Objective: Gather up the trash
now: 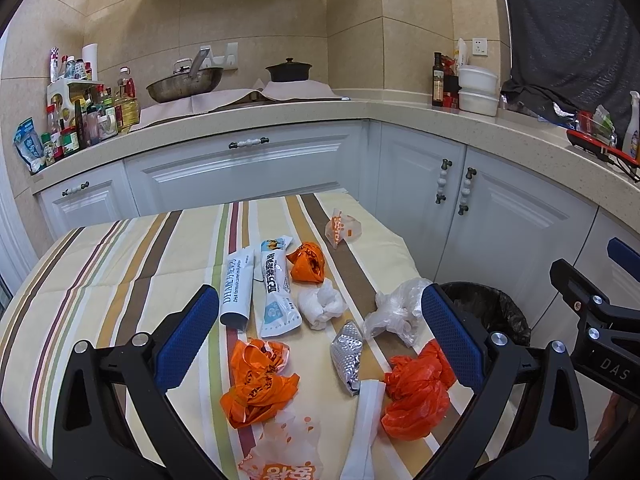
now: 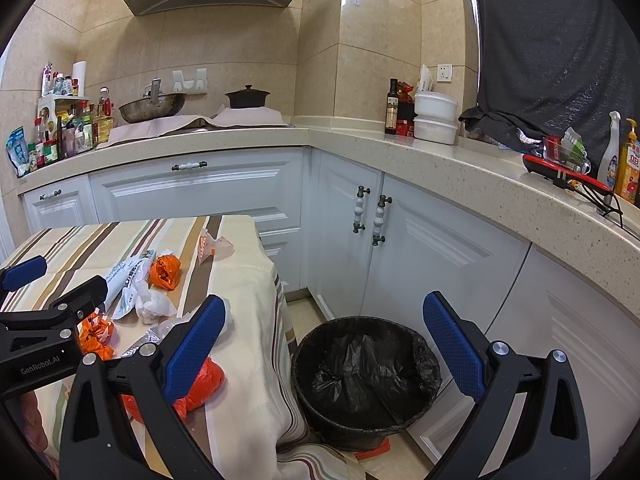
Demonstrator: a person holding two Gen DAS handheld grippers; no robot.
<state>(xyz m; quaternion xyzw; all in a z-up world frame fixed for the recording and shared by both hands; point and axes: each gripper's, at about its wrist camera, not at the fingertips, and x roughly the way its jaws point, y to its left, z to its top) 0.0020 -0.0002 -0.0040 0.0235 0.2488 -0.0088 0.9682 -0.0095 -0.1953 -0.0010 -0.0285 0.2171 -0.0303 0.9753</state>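
Left tool [image 1: 316,336] hangs wide and empty over the trash spread along the desk's [image 1: 100,264] right side. Right tool [image 2: 324,344], wide too, hovers above the bin [image 2: 366,380] beside the desk's right edge. Risk: thin orange bag [image 1: 256,384] could slip.

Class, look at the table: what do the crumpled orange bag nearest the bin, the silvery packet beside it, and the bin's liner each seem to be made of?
Orange bag: thin glossy plastic film, judging by its soft crinkles and shine.
Silvery packet: probably metallised foil; it is mirror-bright with an embossed, dimpled surface.
Bin liner: thin black plastic, wrinkled with dull highlights, folded over the rim.
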